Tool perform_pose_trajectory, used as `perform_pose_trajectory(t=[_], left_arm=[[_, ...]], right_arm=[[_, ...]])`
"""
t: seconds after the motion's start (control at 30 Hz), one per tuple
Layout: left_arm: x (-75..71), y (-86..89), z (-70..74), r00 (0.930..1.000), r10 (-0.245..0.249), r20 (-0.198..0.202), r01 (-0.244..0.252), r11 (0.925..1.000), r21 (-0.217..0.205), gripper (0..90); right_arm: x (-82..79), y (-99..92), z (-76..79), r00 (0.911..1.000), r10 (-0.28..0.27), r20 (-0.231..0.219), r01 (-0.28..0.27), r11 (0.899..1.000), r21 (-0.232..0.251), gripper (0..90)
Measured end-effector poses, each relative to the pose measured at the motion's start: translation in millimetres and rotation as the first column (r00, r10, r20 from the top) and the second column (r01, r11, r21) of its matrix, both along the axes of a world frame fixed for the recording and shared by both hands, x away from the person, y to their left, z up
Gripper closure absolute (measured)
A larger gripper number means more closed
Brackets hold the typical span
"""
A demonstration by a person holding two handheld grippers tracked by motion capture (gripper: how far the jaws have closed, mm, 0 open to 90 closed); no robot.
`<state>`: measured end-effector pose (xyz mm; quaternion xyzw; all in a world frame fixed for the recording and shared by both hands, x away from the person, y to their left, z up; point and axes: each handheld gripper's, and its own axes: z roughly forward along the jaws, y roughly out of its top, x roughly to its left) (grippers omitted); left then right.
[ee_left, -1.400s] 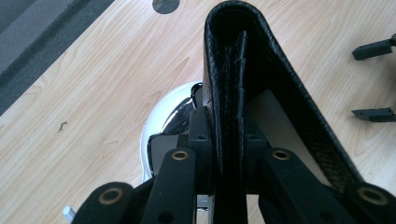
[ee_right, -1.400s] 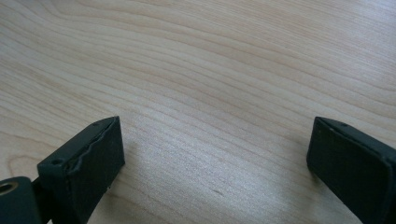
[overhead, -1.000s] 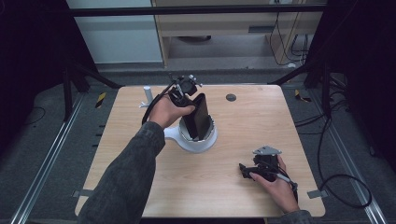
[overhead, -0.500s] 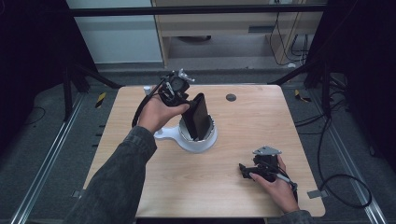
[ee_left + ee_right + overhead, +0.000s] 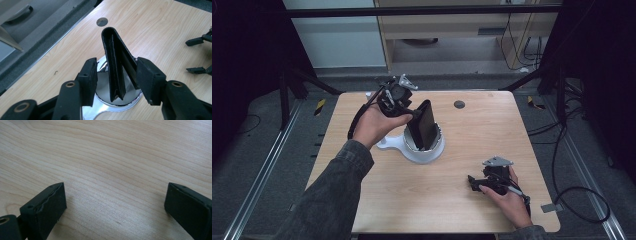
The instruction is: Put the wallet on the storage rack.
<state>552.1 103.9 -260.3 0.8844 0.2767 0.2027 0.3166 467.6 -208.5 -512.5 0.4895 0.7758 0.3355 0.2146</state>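
Wooden table (image 5: 362, 200): left gripper (image 5: 117, 72) view alone reveals wallet's (image 5: 116, 65) open folds.

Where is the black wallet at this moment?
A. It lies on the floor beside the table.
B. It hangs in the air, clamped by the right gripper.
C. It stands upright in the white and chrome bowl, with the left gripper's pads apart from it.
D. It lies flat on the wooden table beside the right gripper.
C: the black wallet stands folded in the bowl, with a gap on each side to the left gripper pads.
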Motion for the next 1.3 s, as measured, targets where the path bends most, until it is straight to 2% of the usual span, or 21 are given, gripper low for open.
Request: perform_pose_trajectory(t=[0.1,0.3,0.33,0.4,0.53,0.6,0.8,0.87,0.93,1.3], left_arm=[[-2.9,-0.4,1.0,1.0000,-0.005,0.008,0.005,0.9999,-0.010,40.1],[-15.8,-4.8,-2.6,0.9992,-0.025,0.032,0.026,0.9992,-0.030,12.6],[-19.3,-5.9,-4.4,0.9990,-0.029,0.034,0.030,0.9989,-0.035,12.6],[-27.2,-8.2,-7.2,0.9978,-0.048,0.046,0.049,0.9986,-0.022,6.8],[-35.6,-10.2,-9.3,0.9960,-0.068,0.057,0.070,0.9970,-0.033,5.1],[-43.0,-11.8,-11.1,0.9939,-0.081,0.075,0.084,0.9958,-0.037,4.5],[-54.4,-12.5,-13.7,0.9910,-0.107,0.080,0.111,0.9931,-0.039,3.8],[-59.2,-11.7,-15.8,0.9929,-0.096,0.070,0.098,0.9950,-0.019,3.8],[-62.9,-10.6,-18.8,0.9934,-0.093,0.066,0.095,0.9953,-0.017,3.8],[-75.7,2.5,-40.0,0.9962,-0.081,0.033,0.082,0.9963,-0.026,3.9]], right_arm=[[0.1,0.1,0.0,1.0000,0.000,-0.001,0.000,1.000,0.001,4.1],[0.1,0.2,0.0,1.0000,0.000,0.000,0.000,1.000,0.001,4.1],[0.1,0.2,0.0,1.0000,0.000,-0.001,0.000,1.000,0.001,4.1],[0.1,0.1,0.0,1.0000,0.000,-0.001,0.000,1.000,0.000,4.1],[0.0,0.1,0.1,1.0000,0.000,-0.001,0.000,1.000,-0.001,4.1],[0.1,0.0,0.1,1.0000,0.000,0.000,0.000,1.000,-0.001,4.1],[0.1,0.1,0.0,1.0000,0.000,0.000,0.000,1.000,-0.002,4.0],[0.0,0.1,0.0,1.0000,0.000,-0.001,0.000,1.000,-0.001,4.0],[-0.1,0.1,0.1,1.0000,0.000,-0.001,0.000,1.000,-0.001,4.0],[-0.6,0.0,0.0,1.0000,0.001,0.001,-0.001,1.000,-0.004,4.0]])
